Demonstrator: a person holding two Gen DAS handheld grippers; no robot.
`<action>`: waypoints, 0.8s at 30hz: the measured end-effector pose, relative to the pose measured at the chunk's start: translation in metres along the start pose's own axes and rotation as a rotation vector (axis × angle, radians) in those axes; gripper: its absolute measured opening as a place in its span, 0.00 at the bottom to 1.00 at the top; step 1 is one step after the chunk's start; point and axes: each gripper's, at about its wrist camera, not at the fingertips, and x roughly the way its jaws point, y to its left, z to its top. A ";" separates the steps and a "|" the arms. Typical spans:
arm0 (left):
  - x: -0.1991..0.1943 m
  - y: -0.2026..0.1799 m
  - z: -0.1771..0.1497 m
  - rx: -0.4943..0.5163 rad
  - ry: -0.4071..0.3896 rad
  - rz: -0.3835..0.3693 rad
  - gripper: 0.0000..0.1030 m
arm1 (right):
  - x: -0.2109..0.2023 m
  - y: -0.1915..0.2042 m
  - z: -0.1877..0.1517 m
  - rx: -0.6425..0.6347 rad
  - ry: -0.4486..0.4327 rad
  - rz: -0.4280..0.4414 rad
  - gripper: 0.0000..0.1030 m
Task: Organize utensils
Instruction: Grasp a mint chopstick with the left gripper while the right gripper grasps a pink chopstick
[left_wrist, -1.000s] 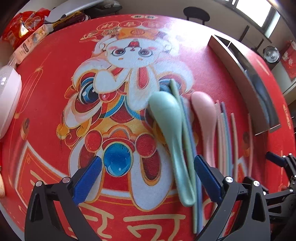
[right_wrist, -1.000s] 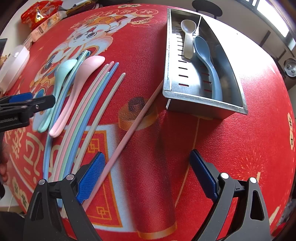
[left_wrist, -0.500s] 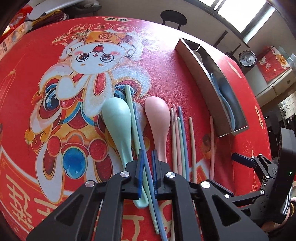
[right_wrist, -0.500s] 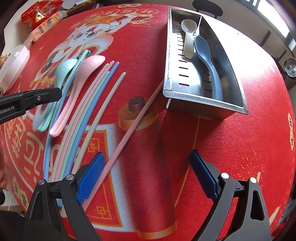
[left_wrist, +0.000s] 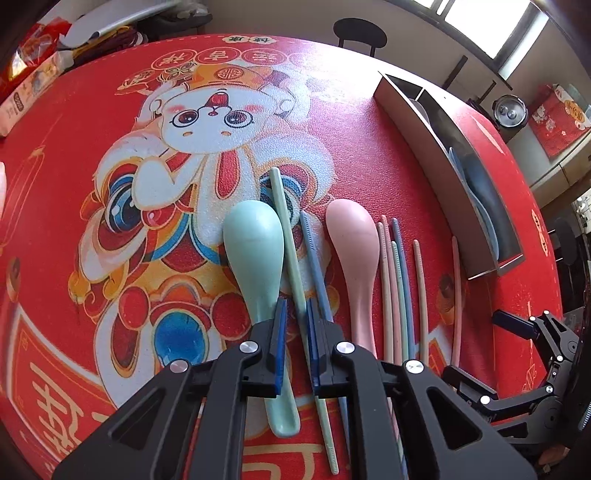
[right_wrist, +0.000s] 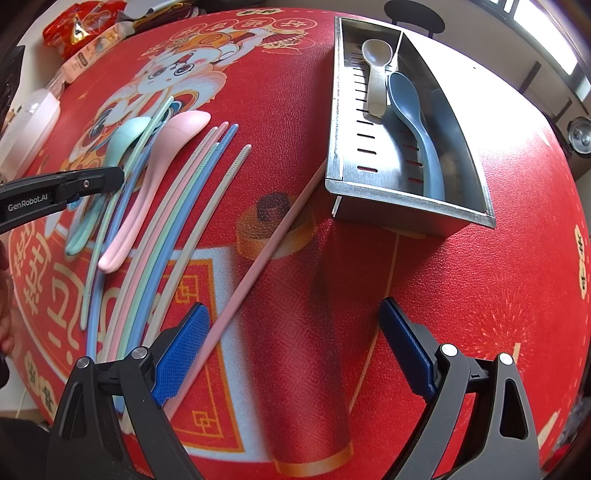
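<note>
While the right gripper (right_wrist: 291, 354) gapes idle, the left gripper (left_wrist: 295, 350) pinches a slim, light, slippery pale-green plastic chopstick (left_wrist: 286, 251) mid-shaft.

Bare red patterned counter (right_wrist: 461, 295) lies open ahead of the right claw (right_wrist: 295, 350), right up to the near wall of the steel slotted utensil tray (right_wrist: 406, 206). A long pink chopstick (right_wrist: 266, 254) slants across its left side, just beside the left finger. Further left, the row of pastel chopsticks (right_wrist: 177, 206), the pink plastic spoon (right_wrist: 155, 173) and the mint-green plastic spoon (left_wrist: 255, 258) crowd the surface, with narrow gaps between them.
</note>
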 end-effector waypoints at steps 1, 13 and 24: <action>0.000 -0.001 0.000 0.006 0.001 0.014 0.16 | 0.000 0.000 0.000 -0.001 0.001 0.000 0.87; 0.000 -0.008 -0.006 0.075 -0.002 0.048 0.19 | -0.003 -0.004 -0.006 -0.055 0.029 0.013 0.86; -0.008 -0.001 -0.024 0.065 0.009 0.018 0.11 | -0.012 -0.018 -0.006 -0.068 0.006 0.056 0.16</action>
